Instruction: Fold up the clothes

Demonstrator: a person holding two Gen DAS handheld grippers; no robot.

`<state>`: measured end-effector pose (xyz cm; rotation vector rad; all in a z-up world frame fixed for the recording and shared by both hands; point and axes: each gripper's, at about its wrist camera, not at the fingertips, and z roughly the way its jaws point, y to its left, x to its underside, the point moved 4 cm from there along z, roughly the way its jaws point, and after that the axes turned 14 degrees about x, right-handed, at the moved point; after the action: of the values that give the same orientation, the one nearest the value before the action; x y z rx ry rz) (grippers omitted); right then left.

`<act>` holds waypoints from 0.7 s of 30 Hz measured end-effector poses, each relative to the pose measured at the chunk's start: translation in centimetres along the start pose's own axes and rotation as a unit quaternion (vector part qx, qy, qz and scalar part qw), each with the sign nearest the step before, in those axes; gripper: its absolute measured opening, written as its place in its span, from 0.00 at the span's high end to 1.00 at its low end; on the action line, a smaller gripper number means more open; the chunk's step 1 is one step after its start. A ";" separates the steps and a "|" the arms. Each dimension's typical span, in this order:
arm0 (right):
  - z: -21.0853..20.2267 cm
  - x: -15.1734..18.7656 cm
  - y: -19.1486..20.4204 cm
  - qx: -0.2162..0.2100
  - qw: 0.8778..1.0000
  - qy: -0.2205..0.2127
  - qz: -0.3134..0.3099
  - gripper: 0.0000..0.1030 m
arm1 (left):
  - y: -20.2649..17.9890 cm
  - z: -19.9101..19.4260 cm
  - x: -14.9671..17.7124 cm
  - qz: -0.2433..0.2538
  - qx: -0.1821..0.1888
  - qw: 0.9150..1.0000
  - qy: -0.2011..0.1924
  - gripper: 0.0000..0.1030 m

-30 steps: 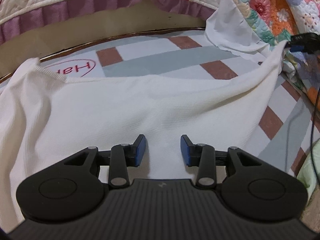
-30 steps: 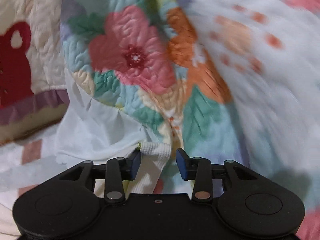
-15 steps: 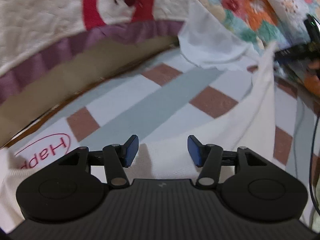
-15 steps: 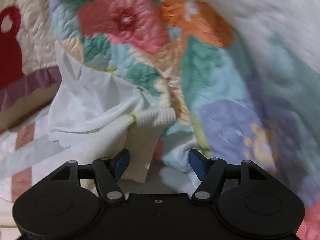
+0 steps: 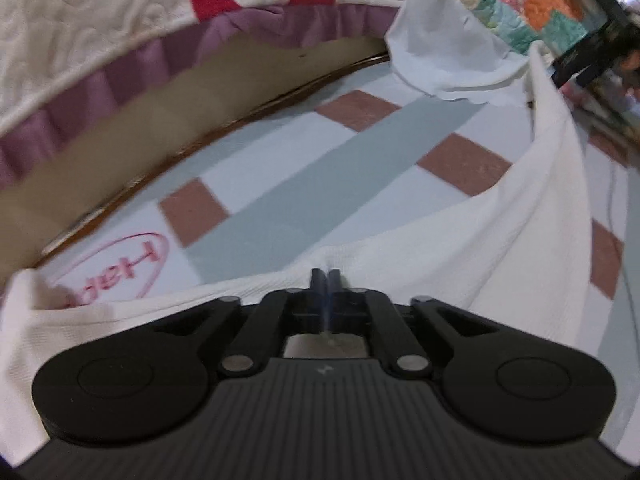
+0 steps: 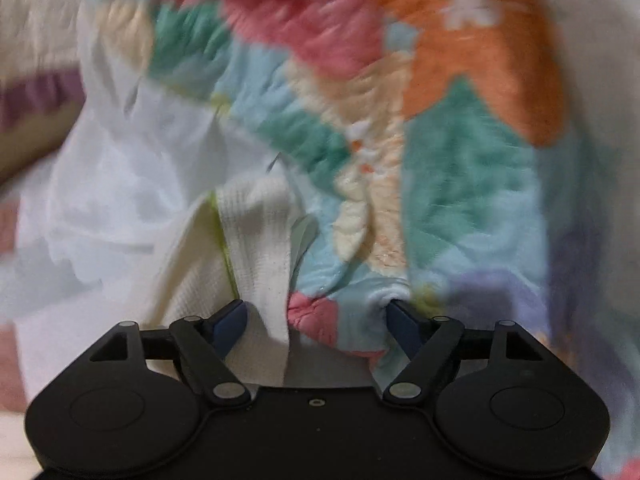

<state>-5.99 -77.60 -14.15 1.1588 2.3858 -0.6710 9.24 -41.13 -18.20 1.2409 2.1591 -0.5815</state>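
— Cream waffle-knit garment (image 5: 460, 264): where is it?
— Spread on the checked sheet (image 5: 304, 184), its far edge pinched in the left tongs (image 5: 325, 277), which have just clenched. Its ribbed end (image 6: 256, 240) hangs between the right tongs (image 6: 316, 320), which have just spread wide and press nothing.
— What surrounds it?
— Grey, white and brown blocks on the sheet; a red oval logo (image 5: 120, 268), letters blurred. A floral patchwork quilt (image 6: 440, 160) lies just beside, and a cream quilt with purple ruffle (image 5: 120, 40) behind.

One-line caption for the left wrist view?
Left gripper pinches the cream garment's edge over a checked bedsheet.
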 end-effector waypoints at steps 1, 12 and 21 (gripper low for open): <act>-0.9 0.5 -0.9 -0.020 0.999 -0.008 0.044 0.21 | 0.3 -0.5 0.0 -0.005 -0.018 1.000 -0.013 1.00; -0.7 6.7 -2.0 -0.129 0.966 -0.020 0.222 0.49 | 3.3 -1.6 1.5 -0.080 -0.087 0.992 -0.032 1.00; -6.0 2.6 -0.1 -0.018 0.975 -0.213 0.056 0.92 | 3.3 -1.6 0.9 -0.116 -0.047 0.991 -0.041 0.98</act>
<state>-8.43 -72.60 -10.68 1.0072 1.9521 -0.7483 11.37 -38.00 -17.94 0.9065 2.2484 -0.6060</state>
